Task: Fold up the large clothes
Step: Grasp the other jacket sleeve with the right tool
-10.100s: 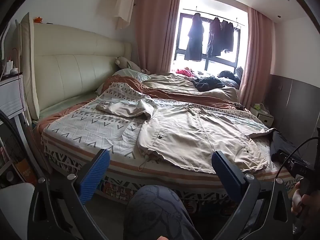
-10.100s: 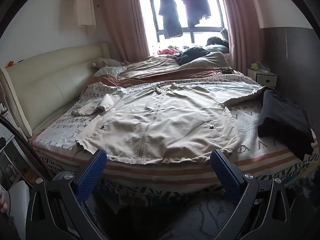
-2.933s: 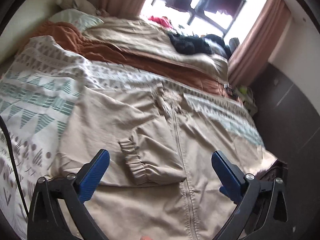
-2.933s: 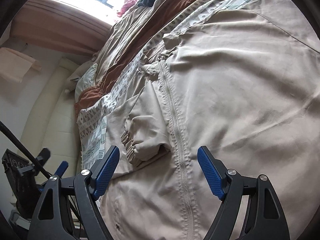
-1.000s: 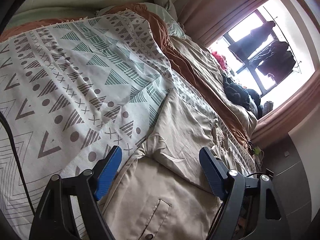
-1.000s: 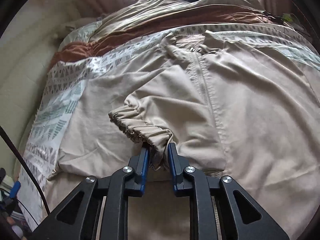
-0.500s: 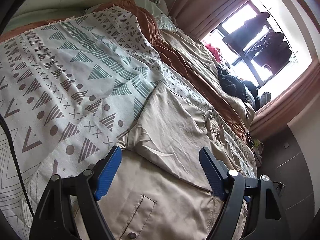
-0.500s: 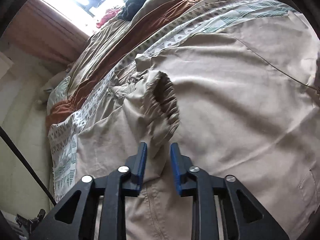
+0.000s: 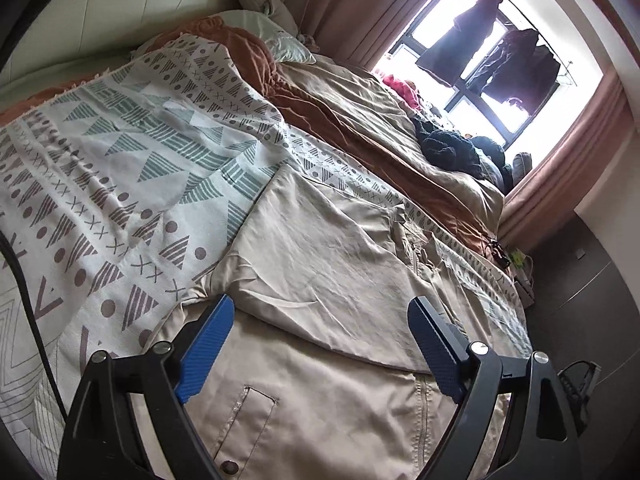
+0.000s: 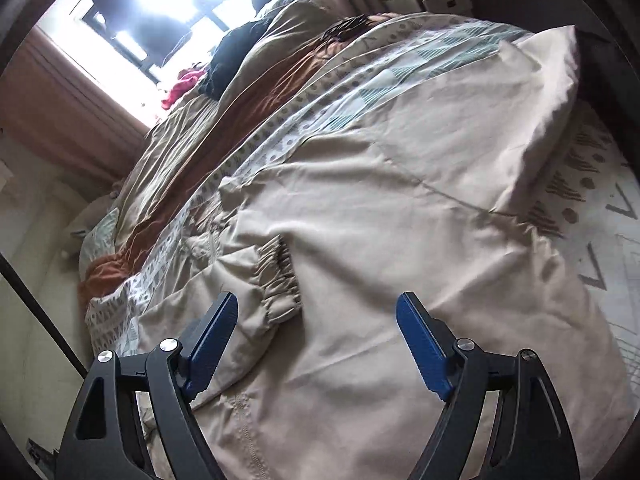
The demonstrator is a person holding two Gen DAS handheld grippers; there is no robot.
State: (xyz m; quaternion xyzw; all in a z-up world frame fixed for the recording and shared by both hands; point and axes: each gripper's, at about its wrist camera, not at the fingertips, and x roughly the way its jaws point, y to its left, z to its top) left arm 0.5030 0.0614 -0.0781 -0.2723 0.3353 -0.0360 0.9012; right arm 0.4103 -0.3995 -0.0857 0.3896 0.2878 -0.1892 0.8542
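Right wrist view: right gripper [image 10: 316,344] opening, released; sleeve cuff [image 10: 276,280] at 11 o'clock, folded across jacket [image 10: 400,240]; left gripper [image 9: 320,348] opening, empty.

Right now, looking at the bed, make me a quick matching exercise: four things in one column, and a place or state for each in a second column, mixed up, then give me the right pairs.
Things:
1. beige jacket
2. sleeve cuff
3. dark clothes
4. patterned blanket

Places or states:
A. hanging in front of the window
B. folded in across the jacket's front
C. spread under the jacket
D. lying flat on the bed

Pairs: 1-D, 2-B, 3-A, 4-C
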